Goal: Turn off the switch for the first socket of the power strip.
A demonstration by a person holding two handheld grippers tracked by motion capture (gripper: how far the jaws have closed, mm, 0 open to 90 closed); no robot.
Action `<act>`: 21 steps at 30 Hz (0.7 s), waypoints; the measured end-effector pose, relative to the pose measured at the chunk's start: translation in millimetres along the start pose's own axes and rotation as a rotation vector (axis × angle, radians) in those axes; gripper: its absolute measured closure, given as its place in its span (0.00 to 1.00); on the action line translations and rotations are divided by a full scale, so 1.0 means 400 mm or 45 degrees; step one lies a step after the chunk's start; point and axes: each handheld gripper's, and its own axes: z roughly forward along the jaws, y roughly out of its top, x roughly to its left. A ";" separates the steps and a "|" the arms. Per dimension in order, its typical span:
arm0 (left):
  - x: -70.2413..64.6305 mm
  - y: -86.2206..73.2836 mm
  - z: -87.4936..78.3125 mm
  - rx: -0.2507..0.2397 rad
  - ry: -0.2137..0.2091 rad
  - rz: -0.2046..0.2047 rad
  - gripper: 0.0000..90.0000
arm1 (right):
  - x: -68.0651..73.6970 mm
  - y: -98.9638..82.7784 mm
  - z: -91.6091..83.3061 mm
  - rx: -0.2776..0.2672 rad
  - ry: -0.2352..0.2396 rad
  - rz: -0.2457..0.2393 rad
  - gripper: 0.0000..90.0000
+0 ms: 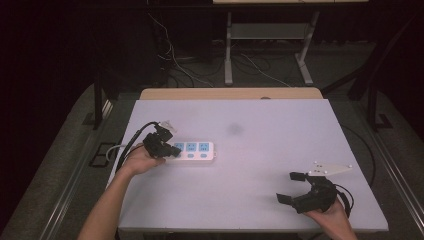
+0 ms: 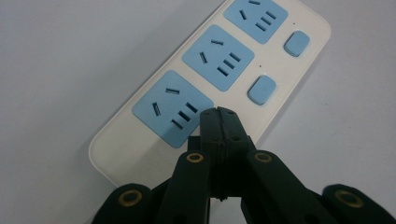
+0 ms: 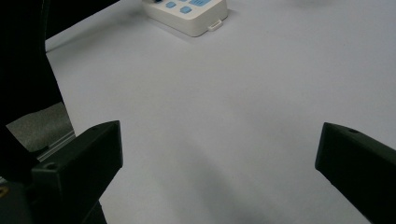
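The power strip point(image 1: 192, 150) lies on the desk point(image 1: 260, 130) at its left side. The left tool point(image 1: 167, 150) sits over the strip's left end; the right tool point(image 1: 291, 187) rests well apart, near the front right corner.

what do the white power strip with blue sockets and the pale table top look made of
White power strip with blue sockets: likely moulded plastic, smooth with a slight sheen and rounded edges; the blue socket faces look matte. Pale table top: flat, even, matte sheet, possibly laminate or board; the look leaves it open.
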 end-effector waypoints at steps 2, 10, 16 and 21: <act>0.002 -0.001 -0.001 0.000 -0.001 -0.003 1.00 | -0.001 0.000 0.000 -0.001 0.001 0.001 0.01; 0.005 0.002 -0.011 -0.036 -0.014 -0.028 1.00 | -0.002 0.000 -0.002 -0.004 0.001 0.003 0.01; 0.008 0.014 -0.044 -0.114 -0.012 -0.052 1.00 | -0.007 0.002 -0.004 -0.015 -0.004 0.015 0.01; 0.012 0.021 -0.076 -0.144 0.022 -0.051 1.00 | -0.010 0.001 -0.007 -0.022 -0.011 0.016 0.01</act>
